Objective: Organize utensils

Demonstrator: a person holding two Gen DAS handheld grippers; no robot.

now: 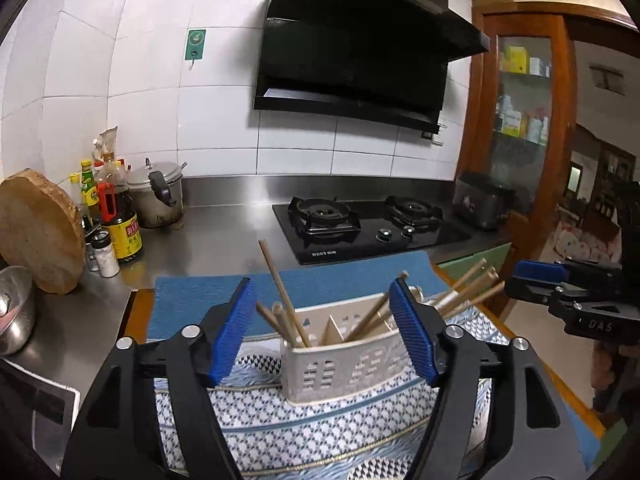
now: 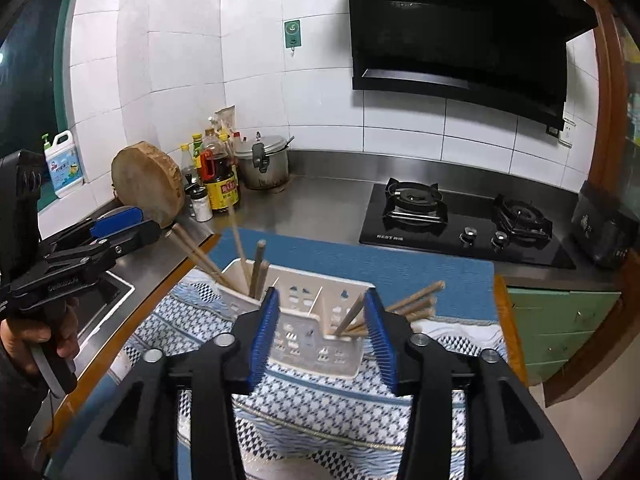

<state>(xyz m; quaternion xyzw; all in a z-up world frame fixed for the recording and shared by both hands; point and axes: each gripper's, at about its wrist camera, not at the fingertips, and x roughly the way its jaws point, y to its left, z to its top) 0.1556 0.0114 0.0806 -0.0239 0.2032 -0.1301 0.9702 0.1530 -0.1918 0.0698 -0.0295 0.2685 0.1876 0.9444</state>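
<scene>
A white perforated utensil holder (image 1: 340,364) (image 2: 316,344) with divided compartments stands on a patterned cloth (image 1: 320,432). Wooden chopsticks (image 1: 280,284) (image 2: 240,248) lean out of its left compartment. More chopsticks (image 1: 468,288) (image 2: 416,296) fan out to the right from its right compartment. My left gripper (image 1: 323,284) is open just in front of the holder, its blue pads wide apart and touching nothing. My right gripper (image 2: 322,292) is open too, with the holder's middle framed between its pads and nothing pressed. Each gripper shows at the edge of the other's view: the right gripper (image 1: 520,276), and the left gripper (image 2: 120,220) with a hand on its handle.
A blue mat (image 1: 344,276) lies under the cloth on a wooden board. Behind it are a black gas hob (image 1: 360,224), sauce bottles (image 1: 120,220), a round chopping block (image 1: 36,236), a pressure cooker (image 1: 160,196) and a steel bowl (image 1: 16,312). Green drawers (image 2: 560,328) stand at right.
</scene>
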